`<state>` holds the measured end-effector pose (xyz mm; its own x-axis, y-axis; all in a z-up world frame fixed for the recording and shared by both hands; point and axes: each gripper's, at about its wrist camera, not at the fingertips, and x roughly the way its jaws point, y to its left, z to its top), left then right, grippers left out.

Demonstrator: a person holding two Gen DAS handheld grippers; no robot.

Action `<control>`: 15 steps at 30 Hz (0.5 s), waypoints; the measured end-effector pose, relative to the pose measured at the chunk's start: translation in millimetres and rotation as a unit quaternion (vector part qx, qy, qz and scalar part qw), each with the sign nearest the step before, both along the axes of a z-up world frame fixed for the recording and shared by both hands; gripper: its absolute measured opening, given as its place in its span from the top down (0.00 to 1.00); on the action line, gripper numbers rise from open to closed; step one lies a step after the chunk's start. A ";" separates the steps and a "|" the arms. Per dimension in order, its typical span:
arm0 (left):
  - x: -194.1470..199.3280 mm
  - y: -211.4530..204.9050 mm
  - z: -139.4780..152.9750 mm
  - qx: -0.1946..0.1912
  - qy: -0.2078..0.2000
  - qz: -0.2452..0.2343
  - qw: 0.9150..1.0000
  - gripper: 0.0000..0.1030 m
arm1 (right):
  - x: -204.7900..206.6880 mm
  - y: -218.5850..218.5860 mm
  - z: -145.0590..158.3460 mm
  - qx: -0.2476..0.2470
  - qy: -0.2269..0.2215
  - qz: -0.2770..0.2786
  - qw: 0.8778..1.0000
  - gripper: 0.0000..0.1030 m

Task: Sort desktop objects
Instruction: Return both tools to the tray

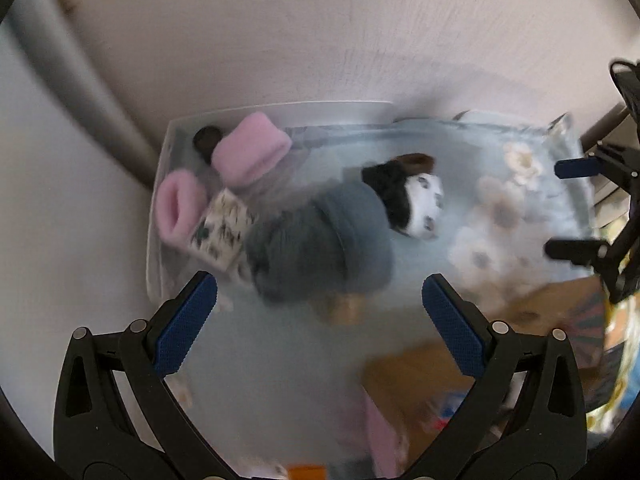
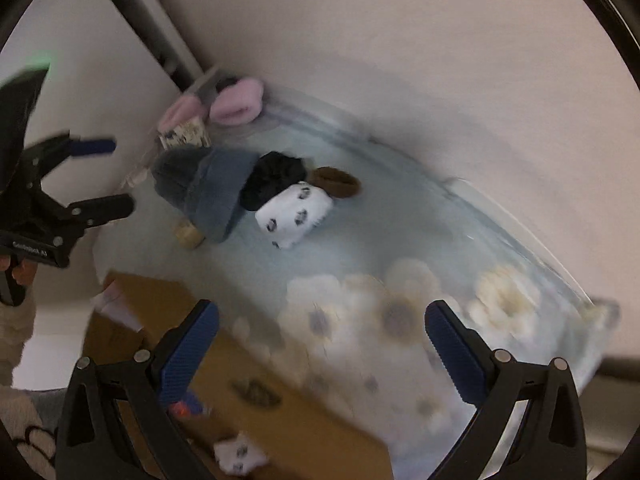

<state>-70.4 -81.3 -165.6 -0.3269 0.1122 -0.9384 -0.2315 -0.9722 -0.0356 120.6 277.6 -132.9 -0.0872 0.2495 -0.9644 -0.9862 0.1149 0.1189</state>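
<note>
A grey knit hat lies on the pale blue flowered cloth. Beside it sit a black bundle, a white spotted sock roll and a brown piece. A clear bin at the left holds two pink rolls and a patterned white piece. My left gripper hovers open just short of the hat. My right gripper stands open over the flowers.
A brown cardboard box sits at the near edge, with a white spotted sock and pink cloth in it. A small tan object lies under the hat's edge. A wall rises close behind the cloth.
</note>
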 end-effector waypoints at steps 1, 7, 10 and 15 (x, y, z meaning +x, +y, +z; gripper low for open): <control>-5.0 0.9 -5.0 -0.005 -0.001 -0.002 1.000 0.01 | -2.8 8.7 -9.6 -0.004 0.000 0.006 1.000 0.00; -28.5 12.8 -43.5 -0.024 -0.024 -0.018 0.999 0.01 | -9.4 47.5 -50.9 -0.019 0.007 0.021 1.000 0.00; -31.2 13.6 -53.5 -0.023 -0.027 -0.028 0.999 0.04 | -8.9 57.9 -65.3 -0.025 0.015 0.017 0.999 0.00; -34.2 13.5 -61.2 -0.029 -0.026 -0.040 0.998 0.16 | -7.5 66.8 -78.1 -0.024 0.023 0.009 0.999 0.02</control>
<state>-104.6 -67.8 -226.8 -0.2688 0.0817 -0.9597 -0.3077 -0.9515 0.0052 113.1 344.3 -211.1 -0.1361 0.2017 -0.9699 -0.9817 0.1038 0.1594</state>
